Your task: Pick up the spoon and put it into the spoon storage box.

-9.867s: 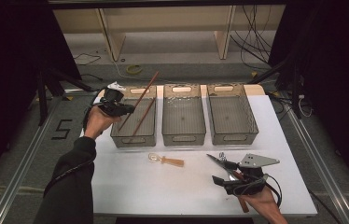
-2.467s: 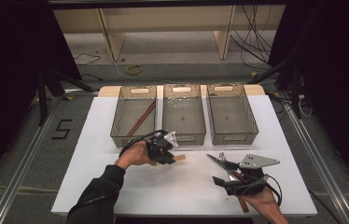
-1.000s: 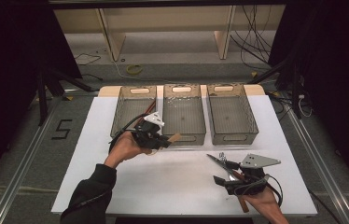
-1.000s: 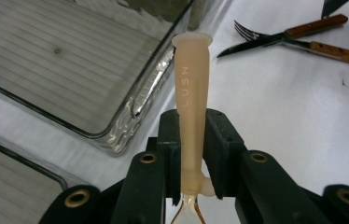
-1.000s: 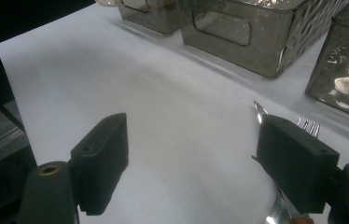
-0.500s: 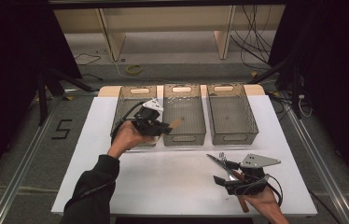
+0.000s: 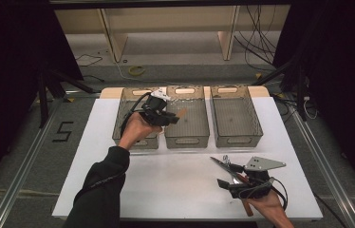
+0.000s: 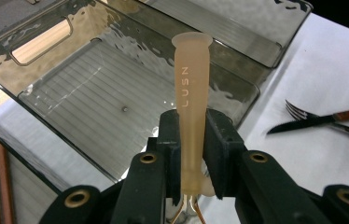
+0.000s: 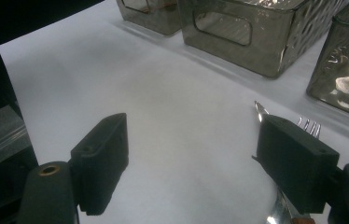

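Now, step in hand: the left tongs (image 8: 189, 154) carry a pale utensil handle (image 8: 191, 98) above the middle bin (image 7: 187, 116), so the job reads as sorting tableware into bins.
Left tongs state: clenched on the pale utensil handle, pads pressing its lower shaft from both sides; the handle's flared end points away from the hand, and thin copper-coloured wires show at its near end.
Right tongs state: released, jaws wide apart, resting low over the surface (image 7: 166, 190) near the front right, with nothing between the pads (image 9: 105, 154).
Where the thing is: in the air over the middle bin, clear of the floor and walls as far as I can judge from the left gripper view.
Doing it well: bring the handle lower and lay it along the bin's length before letting go, so it does not bounce or catch on the rim; keep it level so neither end strikes a wall first.
Risk: the grip sits near one end, so the long free end may swing as the pads part.
Bins: three, side by side at the back of the surface.
Brown sticks: two, in the left bin (image 7: 133, 118).
Cutlery on the surface: one fork (image 8: 303, 114) and one knife (image 7: 225, 167) by the right tongs (image 7: 232, 183).
Tongs: two.
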Action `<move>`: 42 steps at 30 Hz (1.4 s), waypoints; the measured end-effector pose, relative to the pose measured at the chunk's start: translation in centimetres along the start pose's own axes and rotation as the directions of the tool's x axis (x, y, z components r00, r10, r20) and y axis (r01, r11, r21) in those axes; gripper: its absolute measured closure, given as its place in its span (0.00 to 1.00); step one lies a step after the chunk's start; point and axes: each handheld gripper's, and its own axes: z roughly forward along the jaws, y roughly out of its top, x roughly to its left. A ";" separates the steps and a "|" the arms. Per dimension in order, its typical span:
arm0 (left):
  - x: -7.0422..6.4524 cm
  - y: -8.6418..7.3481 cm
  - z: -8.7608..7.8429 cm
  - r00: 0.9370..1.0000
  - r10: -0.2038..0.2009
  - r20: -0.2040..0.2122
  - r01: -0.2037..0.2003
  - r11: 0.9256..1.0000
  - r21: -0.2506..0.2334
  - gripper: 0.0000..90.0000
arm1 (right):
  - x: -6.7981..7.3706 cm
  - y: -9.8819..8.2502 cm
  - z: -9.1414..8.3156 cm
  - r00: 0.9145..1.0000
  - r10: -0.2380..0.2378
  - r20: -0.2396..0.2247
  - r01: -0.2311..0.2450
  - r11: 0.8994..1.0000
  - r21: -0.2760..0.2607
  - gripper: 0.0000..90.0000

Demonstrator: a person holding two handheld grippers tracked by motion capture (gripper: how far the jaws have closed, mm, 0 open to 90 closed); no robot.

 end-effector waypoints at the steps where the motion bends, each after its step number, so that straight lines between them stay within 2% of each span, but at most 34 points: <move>1: 0.1 0.1 0.1 1.000 -0.002 -0.002 0.002 1.000 0.000 0.85 | 0.0 0.0 0.0 1.000 -0.004 0.000 0.004 1.000 -0.001 0.29; 13: 1.0 1.3 1.9 0.999 -0.040 -0.031 0.040 0.999 -0.010 0.85 | 0.0 0.0 0.0 1.000 -0.003 -0.002 0.003 1.000 -0.001 0.29; 34: 1.8 1.3 4.1 0.995 -0.094 -0.045 0.092 0.995 -0.036 0.85 | -0.1 -0.1 0.0 1.000 -0.001 -0.005 0.001 1.000 0.004 0.29; 42: 2.0 1.1 4.6 0.994 -0.102 -0.047 0.100 0.995 -0.030 0.84 | 0.0 -0.1 -0.1 1.000 0.001 -0.007 0.000 1.000 0.003 0.29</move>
